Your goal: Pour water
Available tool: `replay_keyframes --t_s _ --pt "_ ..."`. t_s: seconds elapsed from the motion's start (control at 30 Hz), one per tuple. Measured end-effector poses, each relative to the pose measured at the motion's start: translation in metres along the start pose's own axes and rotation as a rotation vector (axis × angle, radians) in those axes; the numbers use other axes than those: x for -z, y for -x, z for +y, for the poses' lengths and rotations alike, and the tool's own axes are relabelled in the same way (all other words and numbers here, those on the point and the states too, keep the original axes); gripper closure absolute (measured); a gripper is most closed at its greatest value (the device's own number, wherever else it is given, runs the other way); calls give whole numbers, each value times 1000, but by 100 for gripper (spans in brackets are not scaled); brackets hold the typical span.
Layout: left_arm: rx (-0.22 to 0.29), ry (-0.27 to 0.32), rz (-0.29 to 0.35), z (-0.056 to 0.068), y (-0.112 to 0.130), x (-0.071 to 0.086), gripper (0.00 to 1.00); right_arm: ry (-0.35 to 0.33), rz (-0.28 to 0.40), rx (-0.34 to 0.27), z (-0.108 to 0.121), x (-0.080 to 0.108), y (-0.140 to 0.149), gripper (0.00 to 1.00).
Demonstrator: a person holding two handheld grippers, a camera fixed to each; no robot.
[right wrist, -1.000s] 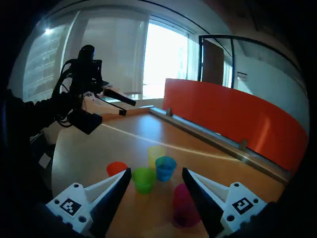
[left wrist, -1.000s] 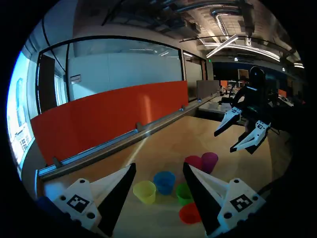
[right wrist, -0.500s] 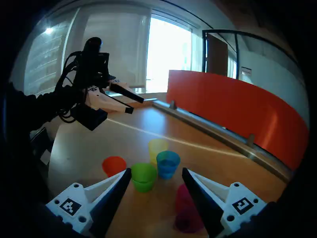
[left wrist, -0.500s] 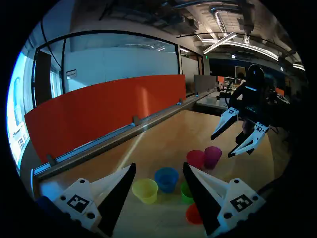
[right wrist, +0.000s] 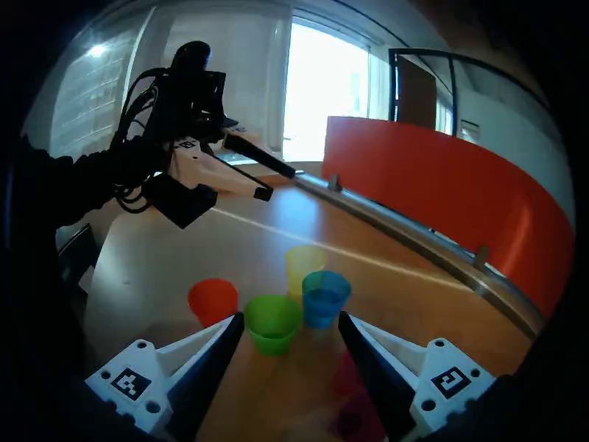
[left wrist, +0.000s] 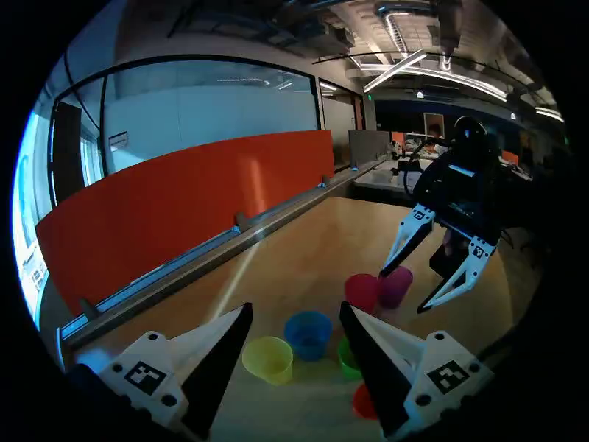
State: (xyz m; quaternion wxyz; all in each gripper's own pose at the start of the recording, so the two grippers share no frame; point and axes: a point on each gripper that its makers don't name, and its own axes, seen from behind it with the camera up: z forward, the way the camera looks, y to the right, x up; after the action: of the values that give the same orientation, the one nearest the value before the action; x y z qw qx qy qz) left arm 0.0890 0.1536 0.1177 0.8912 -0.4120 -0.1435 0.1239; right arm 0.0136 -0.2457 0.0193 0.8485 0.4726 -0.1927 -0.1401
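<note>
Left gripper view: the left hand-held gripper [left wrist: 294, 318] is wide open with nothing in it, hanging above a cluster of plastic cups on the wooden tabletop [left wrist: 316, 243].
Cups closest to it: yellow cup [left wrist: 268, 359], blue cup [left wrist: 308, 335], green cup [left wrist: 347, 359] and orange cup [left wrist: 363, 404], the last two partly hidden by its finger.
Cups farther back: red cup [left wrist: 361, 291] and magenta cup [left wrist: 395, 283], right up against each other.
Right hand-held gripper [left wrist: 402, 293]: also spread open and empty, tips angled down just beside the magenta cup.
Right gripper view: green cup lines up between its own open fingers, with the blue cup just behind it, the yellow cup past that and the orange cup off to the left.
Water: the blue cup looks partly filled, but I can't say for sure.
Backdrop: orange partition [left wrist: 184, 191] along the tabletop's far edge.
</note>
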Motion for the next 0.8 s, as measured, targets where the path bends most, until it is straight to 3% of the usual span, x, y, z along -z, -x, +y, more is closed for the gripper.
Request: replay_keyframes --t_s 0.47,0.8 --pt "-17 22 -17 -4 6 -22 12 -26 -30 0 -2 -27 18 1" --pt "-14 17 -21 -8 10 -27 12 -48 -54 15 -5 -38 32 0"
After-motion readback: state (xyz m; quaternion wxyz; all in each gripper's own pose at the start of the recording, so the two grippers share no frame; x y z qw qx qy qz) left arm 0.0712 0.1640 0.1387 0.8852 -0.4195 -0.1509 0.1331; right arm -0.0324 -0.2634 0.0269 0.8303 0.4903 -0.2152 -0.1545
